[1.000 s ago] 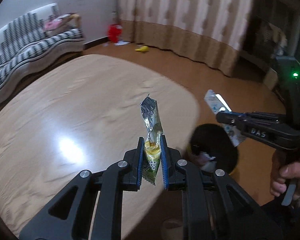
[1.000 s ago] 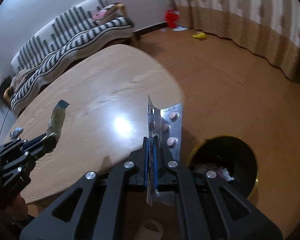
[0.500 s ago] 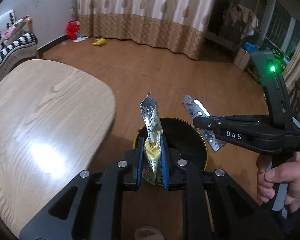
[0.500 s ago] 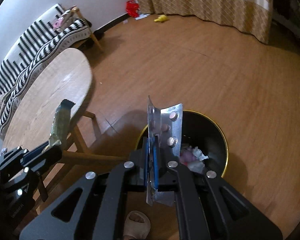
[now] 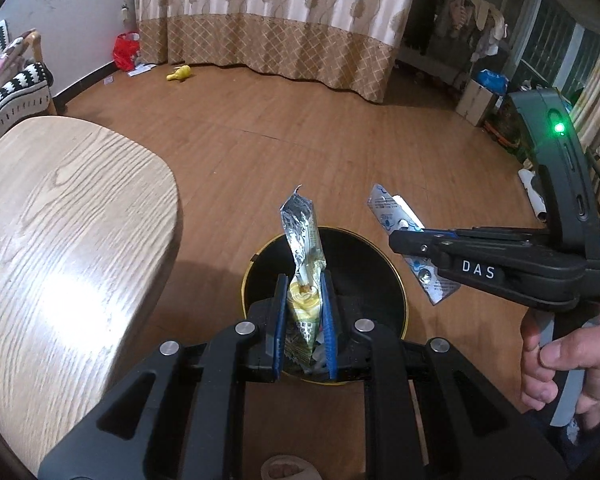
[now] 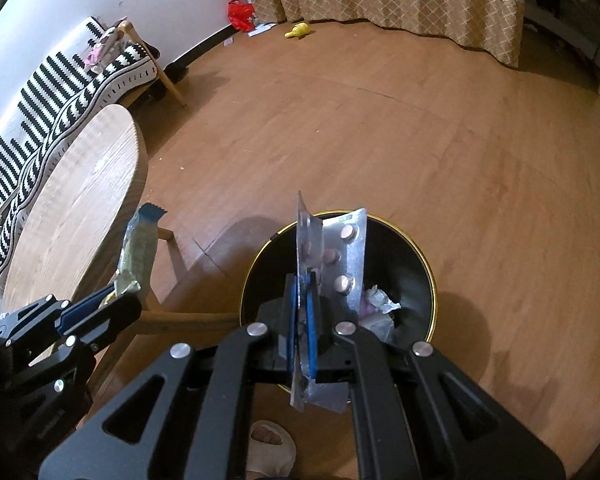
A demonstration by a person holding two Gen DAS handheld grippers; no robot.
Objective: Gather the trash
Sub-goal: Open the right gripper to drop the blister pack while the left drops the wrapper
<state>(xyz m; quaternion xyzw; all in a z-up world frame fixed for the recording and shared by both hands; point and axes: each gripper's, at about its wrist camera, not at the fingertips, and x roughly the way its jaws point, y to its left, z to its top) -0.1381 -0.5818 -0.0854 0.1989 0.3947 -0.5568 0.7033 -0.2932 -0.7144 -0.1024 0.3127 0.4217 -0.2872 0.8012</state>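
Holding one snack wrapper (image 5: 303,264), one blister pack (image 6: 342,256) over one bin (image 6: 420,264).

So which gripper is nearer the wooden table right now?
Left. The left gripper, shut on a snack wrapper, is beside the table edge. The right gripper, shut on a pill pack, is farther off, over the bin.
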